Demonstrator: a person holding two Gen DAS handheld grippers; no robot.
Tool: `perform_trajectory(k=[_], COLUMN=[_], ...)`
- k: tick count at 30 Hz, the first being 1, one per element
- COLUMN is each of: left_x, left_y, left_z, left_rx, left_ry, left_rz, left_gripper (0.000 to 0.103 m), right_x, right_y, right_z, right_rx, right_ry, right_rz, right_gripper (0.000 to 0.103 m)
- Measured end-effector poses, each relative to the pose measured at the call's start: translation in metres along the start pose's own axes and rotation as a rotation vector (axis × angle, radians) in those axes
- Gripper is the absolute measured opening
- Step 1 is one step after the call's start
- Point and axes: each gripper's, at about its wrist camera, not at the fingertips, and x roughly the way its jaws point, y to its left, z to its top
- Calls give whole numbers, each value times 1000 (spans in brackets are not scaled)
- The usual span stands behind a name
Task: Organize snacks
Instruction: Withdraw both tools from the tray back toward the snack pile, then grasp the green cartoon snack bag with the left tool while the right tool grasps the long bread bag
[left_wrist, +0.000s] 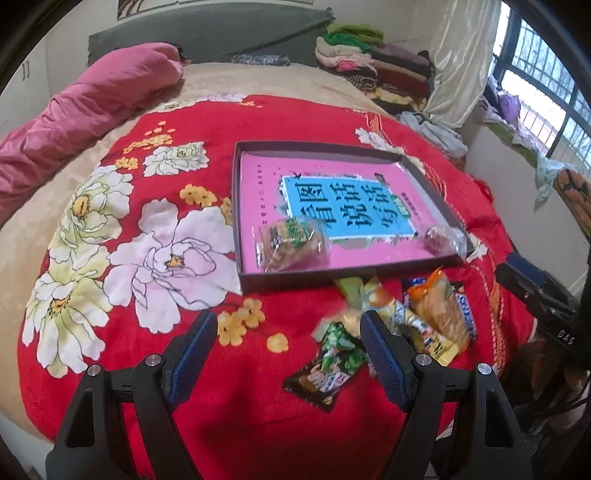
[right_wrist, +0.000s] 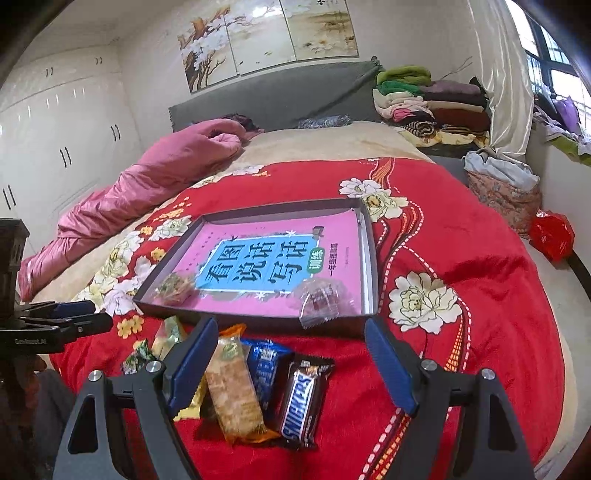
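A shallow dark tray (left_wrist: 237, 221) lies on the red flowered bedspread with a pink book (left_wrist: 258, 177) in it. A cracker packet (left_wrist: 290, 243) and a clear-wrapped sweet (left_wrist: 443, 238) sit at the tray's near corners. My left gripper (left_wrist: 286, 326) hovers open over bare bedspread, a green-brown packet (left_wrist: 328, 365) just by its right finger. My right gripper (right_wrist: 291, 336) is open above an orange-ended cracker bar (right_wrist: 232, 391), a blue packet (right_wrist: 264, 365) and a Snickers bar (right_wrist: 301, 402). None of them is gripped.
More loose packets (left_wrist: 424, 317) lie in front of the tray (right_wrist: 371, 258). The left gripper (right_wrist: 101, 313) shows at the left edge of the right wrist view. A pink quilt (right_wrist: 147, 184) lies along the bed's left side and folded clothes (right_wrist: 424, 103) at its head.
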Motion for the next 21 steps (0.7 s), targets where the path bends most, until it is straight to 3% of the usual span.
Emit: perform_trajectory(k=[21], left_x=[22], left_y=[-15], left_z=[-33], left_rx=[114], left_ry=[115], left_rz=[-12], left_gripper=[81], right_x=[5], right_y=[15], right_z=[-29], right_rx=[-63], right_ry=[143], right_rz=[-10], right_gripper=[81])
